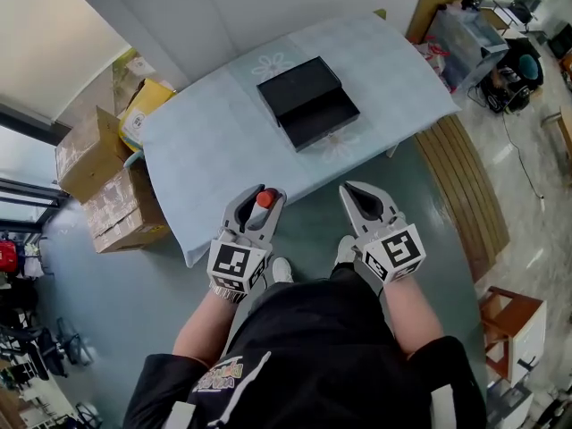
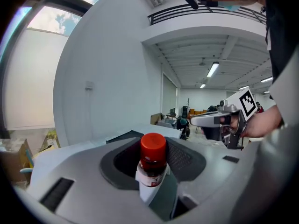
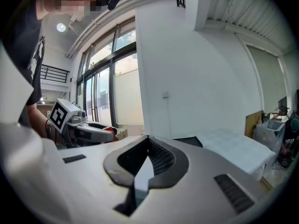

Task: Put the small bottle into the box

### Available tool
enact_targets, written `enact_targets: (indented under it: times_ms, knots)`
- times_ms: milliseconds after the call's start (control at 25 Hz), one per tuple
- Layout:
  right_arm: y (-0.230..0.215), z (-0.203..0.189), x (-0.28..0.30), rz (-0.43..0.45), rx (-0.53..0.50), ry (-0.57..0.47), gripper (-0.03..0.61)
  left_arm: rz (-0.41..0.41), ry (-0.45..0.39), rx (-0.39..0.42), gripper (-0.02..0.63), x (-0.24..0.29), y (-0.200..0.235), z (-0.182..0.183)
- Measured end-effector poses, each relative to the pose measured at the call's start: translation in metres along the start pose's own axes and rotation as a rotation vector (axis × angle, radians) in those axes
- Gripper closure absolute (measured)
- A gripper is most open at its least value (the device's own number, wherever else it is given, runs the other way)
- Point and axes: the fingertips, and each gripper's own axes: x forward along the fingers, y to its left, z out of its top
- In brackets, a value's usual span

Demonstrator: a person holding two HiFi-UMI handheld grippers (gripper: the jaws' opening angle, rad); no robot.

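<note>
small red-capped bottle [image 2: 152, 164]: smooth plastic cap, slight sheen; paper label
flat black box [image 1: 308, 103]: matt, smooth
pale blue cloth-covered surface [image 1: 214, 150]: matt cloth
left gripper [image 2: 152, 138] jaws: matt grey plastic, ribbed dark lining
brown cardboard cartons [image 1: 98, 177]: matt cardboard

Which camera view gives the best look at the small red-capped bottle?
The left gripper view: the small bottle sits close up, red cap and label clear, clamped in the left tool. The head view shows only its tiny red cap from above; the right gripper view, at most a red sliver.
</note>
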Motion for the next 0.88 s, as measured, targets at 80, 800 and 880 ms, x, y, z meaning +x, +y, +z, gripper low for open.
enact_targets:
  times_ms: [80, 800, 880]
  knots:
    - [-0.018, 0.001, 0.001, 0.022, -0.004, 0.002, 0.571, 0.022, 0.003, 0.0, 0.454, 0.015, -0.006, 0.004]
    - [-0.124, 0.004, -0.003, 0.226, -0.024, 0.012, 0.571, 0.252, -0.006, -0.022, 0.454, 0.107, -0.043, 0.023]
    - [-0.131, 0.006, -0.005, 0.228, -0.016, 0.009, 0.571, 0.257, 0.001, -0.018, 0.454, 0.113, -0.046, 0.023]
